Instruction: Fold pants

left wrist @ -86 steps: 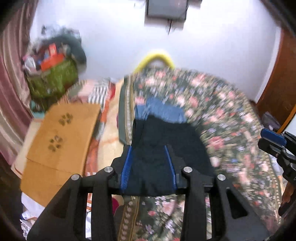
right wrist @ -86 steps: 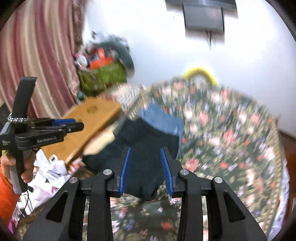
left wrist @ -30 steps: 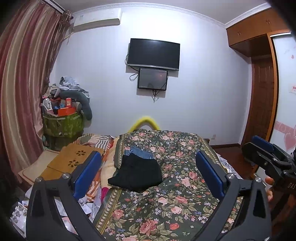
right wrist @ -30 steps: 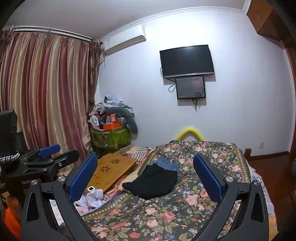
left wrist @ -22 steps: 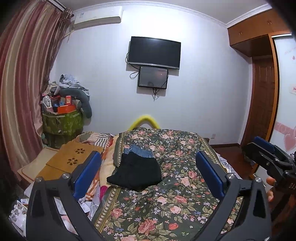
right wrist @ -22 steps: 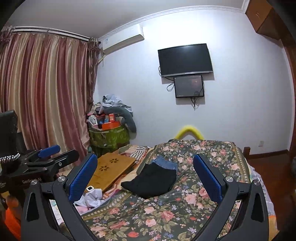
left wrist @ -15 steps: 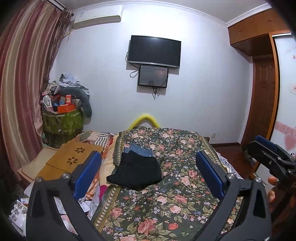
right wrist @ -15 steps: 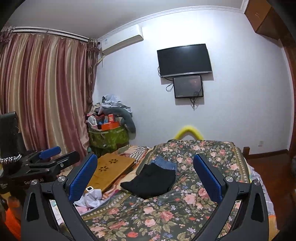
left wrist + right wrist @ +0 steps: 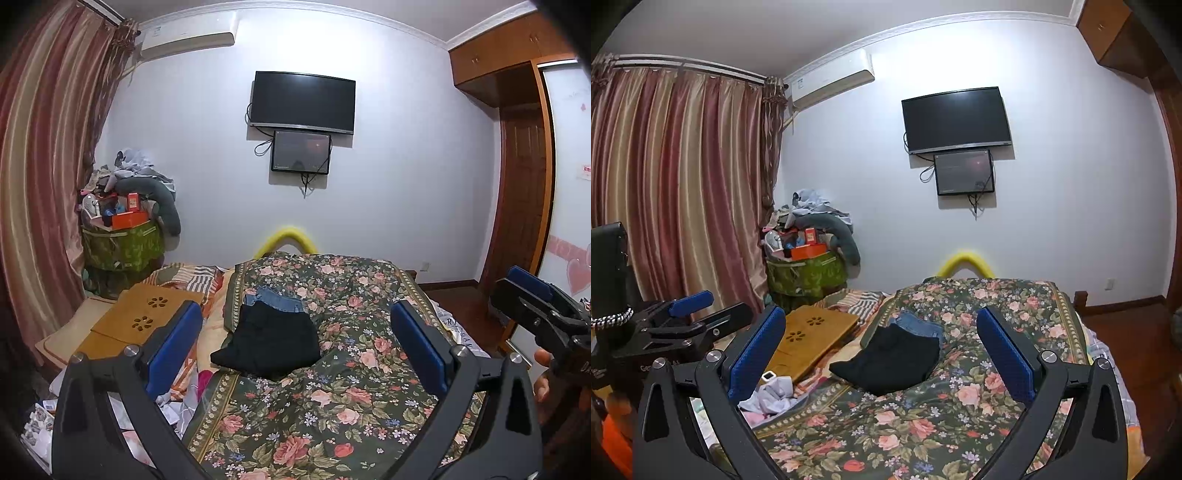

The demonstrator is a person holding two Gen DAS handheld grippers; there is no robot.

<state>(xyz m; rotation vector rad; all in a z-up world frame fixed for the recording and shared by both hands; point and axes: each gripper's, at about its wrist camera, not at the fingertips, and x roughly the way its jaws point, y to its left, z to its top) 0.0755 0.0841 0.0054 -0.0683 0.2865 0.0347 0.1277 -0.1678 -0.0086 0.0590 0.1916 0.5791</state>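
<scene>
Folded black pants (image 9: pixel 271 343) lie on the floral bedspread (image 9: pixel 332 406), with their far edge resting on folded blue jeans (image 9: pixel 275 297). The black pants (image 9: pixel 890 360) and the jeans (image 9: pixel 918 325) also show in the right wrist view. My left gripper (image 9: pixel 295 354) is open and empty, held back from the bed with the pants far ahead between its fingers. My right gripper (image 9: pixel 882 354) is open and empty too, also well back. Each gripper shows at the edge of the other's view: the right one (image 9: pixel 539 306) and the left one (image 9: pixel 690 321).
A wooden lap desk (image 9: pixel 144 321) lies left of the bedspread. A green bin piled with clutter (image 9: pixel 122 240) stands in the far left corner by the curtain (image 9: pixel 672 192). A TV (image 9: pixel 303 101) hangs on the far wall. A wooden door (image 9: pixel 517 206) is at right.
Both grippers were close over the black pants with narrow jaws; since then they opened wide and pulled far back and up. In the last second the views have hardly shifted.
</scene>
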